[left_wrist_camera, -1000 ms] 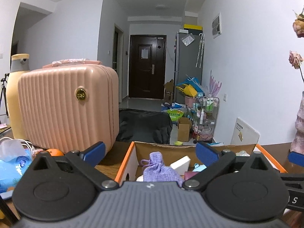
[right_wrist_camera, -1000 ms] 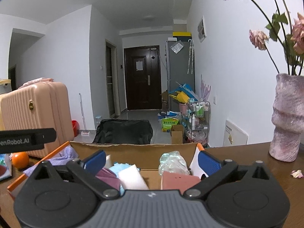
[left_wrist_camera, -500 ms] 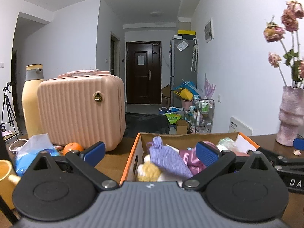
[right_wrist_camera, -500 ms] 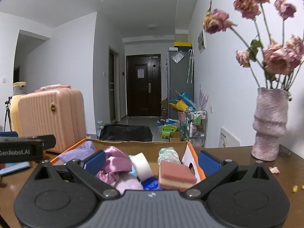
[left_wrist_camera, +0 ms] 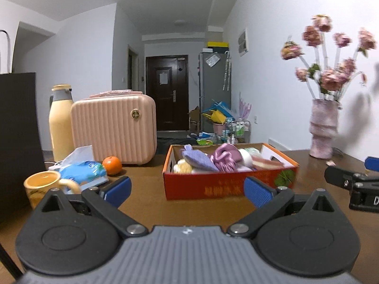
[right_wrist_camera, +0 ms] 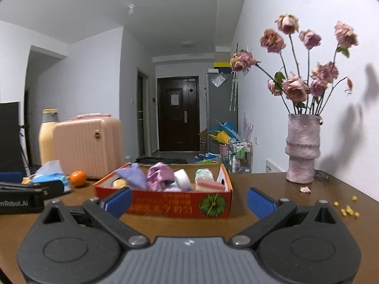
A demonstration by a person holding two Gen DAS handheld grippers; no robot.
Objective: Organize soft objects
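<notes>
While my left gripper [left_wrist_camera: 187,190] and right gripper [right_wrist_camera: 189,200] both hang wide and empty, the red box [right_wrist_camera: 165,203] of soft stuff sits just ahead on the table [left_wrist_camera: 146,203]

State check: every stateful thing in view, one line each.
left gripper: open, empty
right gripper: open, empty
cardboard box: open-topped, filled with soft items
purple pouch: in box, lying tilted
pink suitcase: closed, upright
yellow bottle: upright, lid on
mug: upright
vase: upright, holding wilted roses
front door: closed
</notes>
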